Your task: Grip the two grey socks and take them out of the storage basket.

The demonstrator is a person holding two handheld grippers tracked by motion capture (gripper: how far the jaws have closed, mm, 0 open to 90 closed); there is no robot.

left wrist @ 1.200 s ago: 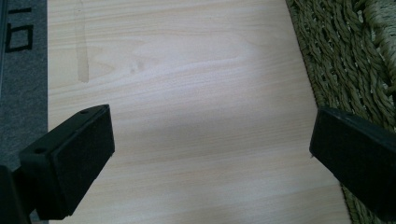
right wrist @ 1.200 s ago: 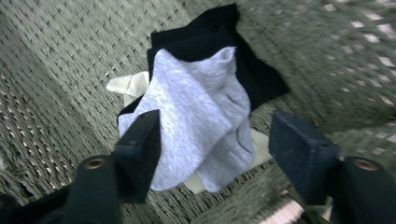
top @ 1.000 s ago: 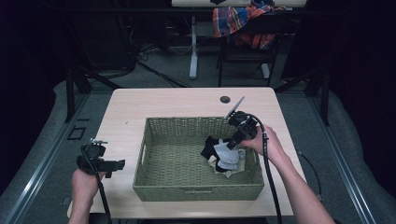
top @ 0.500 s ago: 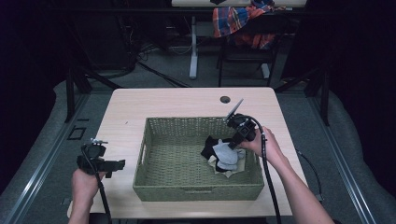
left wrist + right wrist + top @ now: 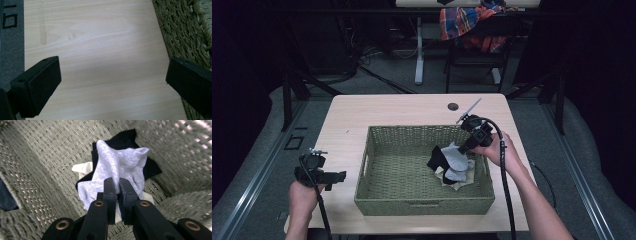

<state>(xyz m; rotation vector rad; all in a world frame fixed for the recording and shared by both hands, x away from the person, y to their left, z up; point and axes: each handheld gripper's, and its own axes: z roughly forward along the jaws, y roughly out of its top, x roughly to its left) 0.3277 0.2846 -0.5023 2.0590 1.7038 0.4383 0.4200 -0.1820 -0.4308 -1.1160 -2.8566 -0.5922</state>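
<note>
A green wicker basket (image 5: 424,131) stands on the wooden table (image 5: 387,110). In its right half lie a light grey sock (image 5: 457,159), a black sock (image 5: 437,159) and a cream cloth (image 5: 457,182). My right gripper (image 5: 464,148) reaches in over the right rim; its jaws have just been closing and are shut on a fold of the grey sock (image 5: 117,167), lifting it off the black sock (image 5: 125,138) and cream cloth (image 5: 83,168). My left gripper (image 5: 339,176) hovers open over bare table left of the basket, with nothing between its fingers (image 5: 37,85).
A small black round fitting (image 5: 453,106) sits in the tabletop behind the basket. Beyond the table stand a chair with a plaid cloth (image 5: 472,22) and a desk leg (image 5: 418,55). The basket's woven wall (image 5: 180,32) is close to the left gripper's right.
The right gripper has closed on the grey sock and risen a little, pulling the sock up into a peak. The left hand has stayed where it was.
</note>
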